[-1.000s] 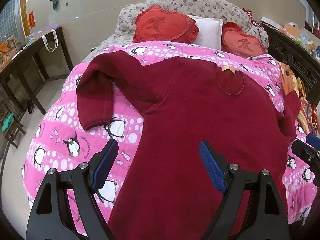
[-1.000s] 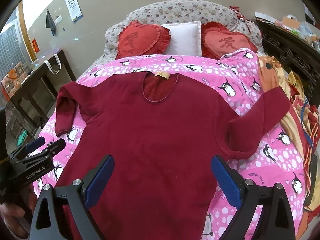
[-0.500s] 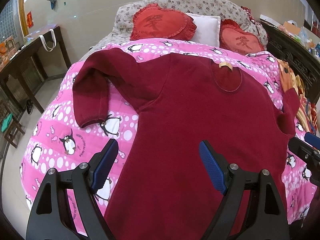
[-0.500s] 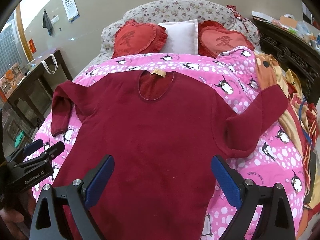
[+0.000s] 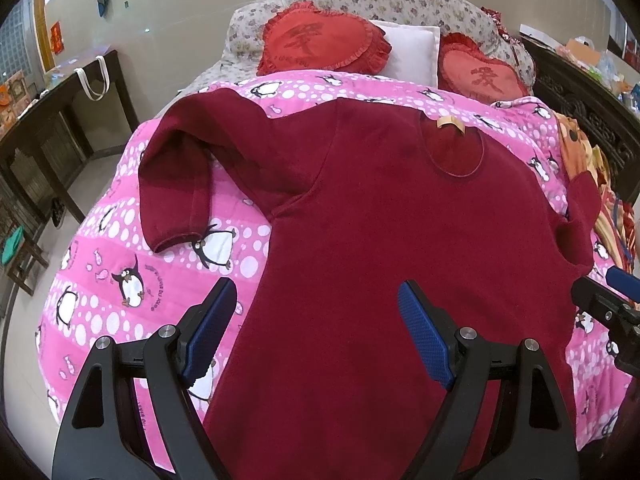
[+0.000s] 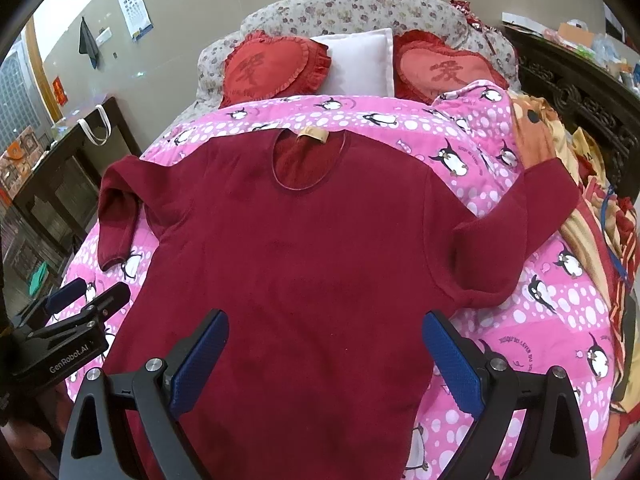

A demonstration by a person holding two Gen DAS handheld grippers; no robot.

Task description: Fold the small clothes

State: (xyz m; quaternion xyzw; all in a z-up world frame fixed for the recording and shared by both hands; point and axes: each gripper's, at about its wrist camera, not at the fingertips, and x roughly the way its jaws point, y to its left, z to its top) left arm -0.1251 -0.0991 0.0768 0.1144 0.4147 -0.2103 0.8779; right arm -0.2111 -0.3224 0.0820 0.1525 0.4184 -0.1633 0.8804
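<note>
A dark red long-sleeved top (image 5: pixel 384 240) (image 6: pixel 304 248) lies flat, front up, on a pink penguin quilt (image 5: pixel 120 264) (image 6: pixel 540 320), neck toward the pillows. Its left sleeve (image 5: pixel 172 184) bends down over the quilt; its right sleeve (image 6: pixel 520 216) stretches out to the right. My left gripper (image 5: pixel 316 320) is open and empty, above the top's lower left part. My right gripper (image 6: pixel 326 344) is open and empty, above the top's lower middle. Each gripper shows at the edge of the other's view: the right one (image 5: pixel 608 304), the left one (image 6: pixel 80 308).
Two red heart cushions (image 6: pixel 272 66) and a white pillow (image 6: pixel 360 62) lie at the head of the bed. Orange and striped bedding (image 6: pixel 600 208) is piled along the right side by a dark carved frame (image 6: pixel 580 100). A dark table (image 5: pixel 52 120) stands left of the bed.
Both grippers have drawn back a little toward the foot of the bed, so the top sits slightly higher in both views. Both stay open; the top has not moved.
</note>
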